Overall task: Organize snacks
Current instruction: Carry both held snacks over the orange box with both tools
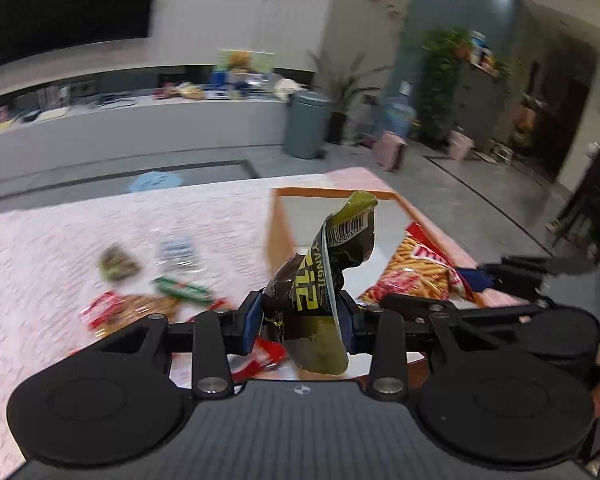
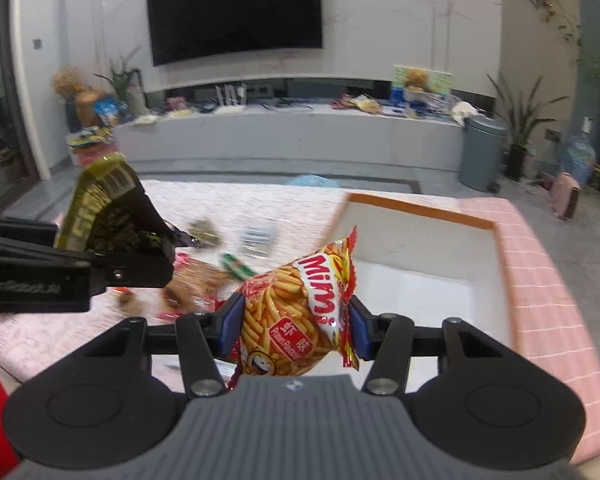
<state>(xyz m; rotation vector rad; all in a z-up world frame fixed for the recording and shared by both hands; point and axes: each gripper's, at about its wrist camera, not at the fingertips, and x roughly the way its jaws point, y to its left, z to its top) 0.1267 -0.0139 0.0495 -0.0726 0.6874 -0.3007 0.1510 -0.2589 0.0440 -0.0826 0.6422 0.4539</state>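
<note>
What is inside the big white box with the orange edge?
The box looks bare white inside where it shows. The Mimi snack bag in the right claw hides its near corner.

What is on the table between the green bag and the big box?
Nothing. In the left wrist view, bare pink tablecloth separates the loose green packet from the box.

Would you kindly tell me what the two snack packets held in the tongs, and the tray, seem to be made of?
Dark green-black snack packet: glossy plastic film, creased, shiny. Red-and-yellow Mimi packet: similar film, crimped edge. Orange-rimmed white tray: probably wood rim, smooth matte white floor.
</note>
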